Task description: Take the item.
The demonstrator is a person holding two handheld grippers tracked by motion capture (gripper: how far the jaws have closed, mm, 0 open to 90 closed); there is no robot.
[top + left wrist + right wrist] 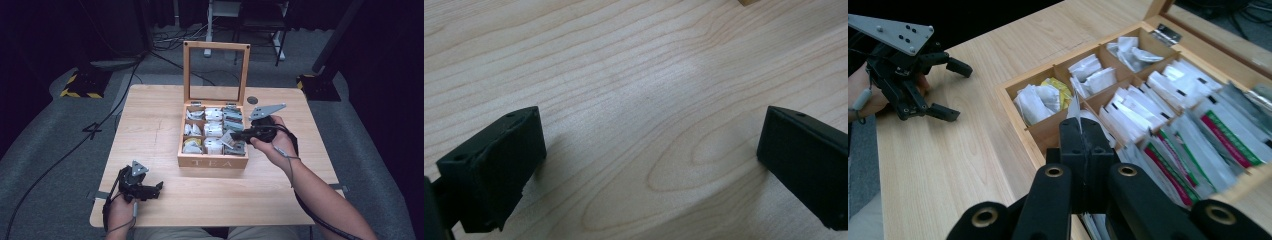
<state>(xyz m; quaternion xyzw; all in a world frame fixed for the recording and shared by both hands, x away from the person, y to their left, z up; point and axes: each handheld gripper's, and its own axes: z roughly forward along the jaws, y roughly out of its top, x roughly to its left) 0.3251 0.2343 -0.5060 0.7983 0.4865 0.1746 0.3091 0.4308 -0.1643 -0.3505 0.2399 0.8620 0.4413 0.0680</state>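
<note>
A wooden tea box (212,161) marked TEA stands at the table's middle with its glass lid (216,70) upright. Its compartments hold several tea packets (214,129). My right gripper (234,136) hovers over the box's right front part, shut on a white tea packet (227,139). In the right gripper view the jaws (1082,125) are pressed together and the packet's thin white edge (1074,107) sticks out above them, over the box (1013,107). My left gripper (155,189) rests near the front left of the table, open, with bare wood between its jaws (651,145). It also appears open in the right gripper view (948,90).
A small dark round disc (252,100) lies on the table (150,125) behind the box to the right. Cables (75,145) run across the grey floor at the left, and stand legs (280,47) rise behind the table.
</note>
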